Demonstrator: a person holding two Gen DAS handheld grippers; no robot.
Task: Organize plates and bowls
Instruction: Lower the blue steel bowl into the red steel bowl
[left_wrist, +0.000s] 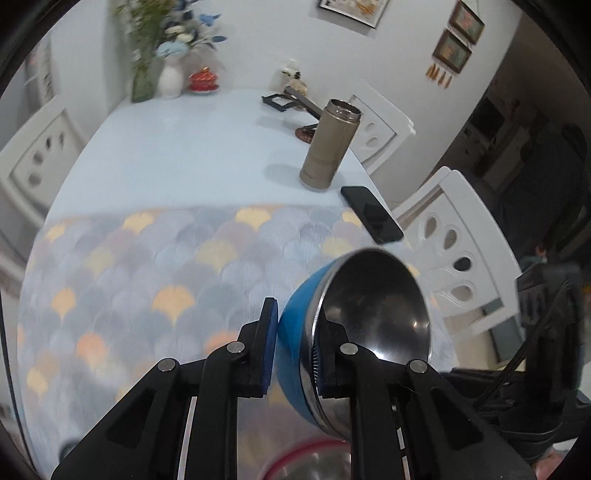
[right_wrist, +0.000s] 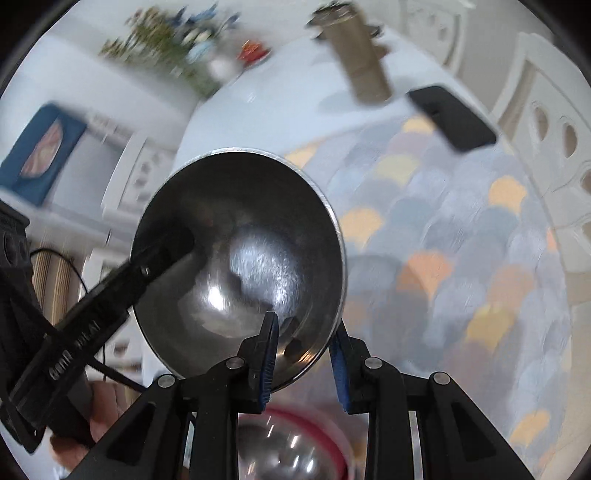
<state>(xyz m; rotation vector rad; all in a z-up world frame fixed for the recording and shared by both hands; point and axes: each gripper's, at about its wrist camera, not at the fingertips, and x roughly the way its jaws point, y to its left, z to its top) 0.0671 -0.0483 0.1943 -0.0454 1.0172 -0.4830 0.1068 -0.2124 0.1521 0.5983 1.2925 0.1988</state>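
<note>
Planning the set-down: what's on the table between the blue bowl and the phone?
Nothing: in the left wrist view only bare patterned tablecloth separates the blue bowl from the phone.

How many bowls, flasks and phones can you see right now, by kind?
Bowls: 2, a blue bowl and a red-rimmed bowl
Flasks: 1, the flask
Phones: 1, the phone
Total: 4

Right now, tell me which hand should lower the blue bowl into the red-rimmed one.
Right, narrowly. Both the right gripper and left gripper clamp the blue bowl's rim, but the red-rimmed bowl shows more fully below the right one.
</note>
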